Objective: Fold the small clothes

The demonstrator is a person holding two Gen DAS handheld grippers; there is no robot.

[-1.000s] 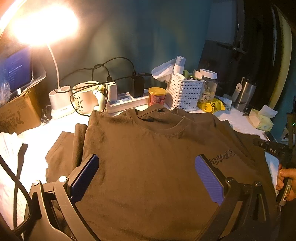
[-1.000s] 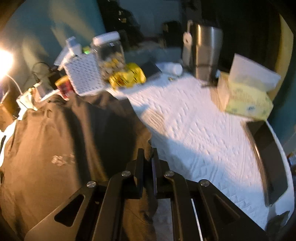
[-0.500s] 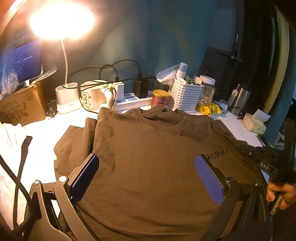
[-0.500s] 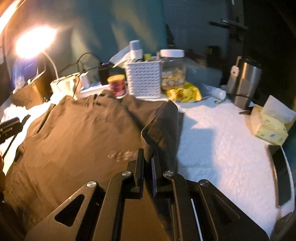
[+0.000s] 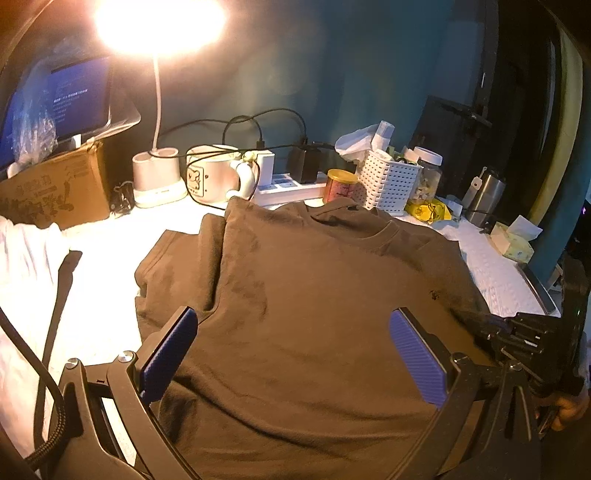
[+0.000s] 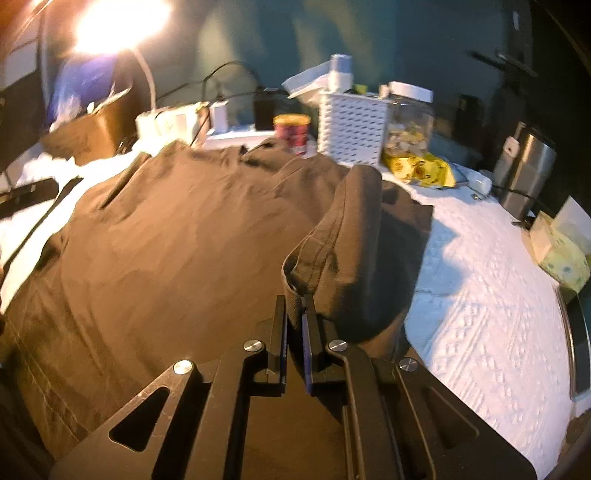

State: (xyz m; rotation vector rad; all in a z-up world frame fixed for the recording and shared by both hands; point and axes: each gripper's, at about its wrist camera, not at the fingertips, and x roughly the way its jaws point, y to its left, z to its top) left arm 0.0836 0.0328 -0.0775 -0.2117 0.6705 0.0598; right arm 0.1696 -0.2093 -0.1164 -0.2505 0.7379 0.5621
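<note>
One sleeve lifted and carried inward over the shirt

One side of the dark brown cotton T-shirt (image 6: 177, 240) has changed within the last second. A second ago its right sleeve edge lay low beside the white quilted cover, with the right claw (image 6: 294, 306) pinching it near the lower middle of the right wrist frame. Now that pinched sleeve (image 6: 354, 243) stands up as a tall fold at the centre of the frame, drawn toward the shirt's body, and the white cover (image 6: 480, 295) shows bare to the right of it. My reading is that the first side fold is under way: the sleeve is being brought across the chest and has not yet been laid flat.

The shirt itself lies spread, front up, on the covered desk, collar toward the clutter at the top of both frames: the white perforated plastic basket (image 5: 389, 182), the red tin with a yellow lid (image 5: 340, 186) and the glowing desk lamp (image 5: 159, 22). Its left sleeve is folded under at the left middle of the left wrist frame.

Right claw: closed, gripping the sleeve hem between its pads.

Left claw (image 5: 295, 354): jaws wide apart, blue pads (image 5: 417, 354) over the shirt's lower body, holding nothing. Whether it touches the cloth I cannot tell.
</note>
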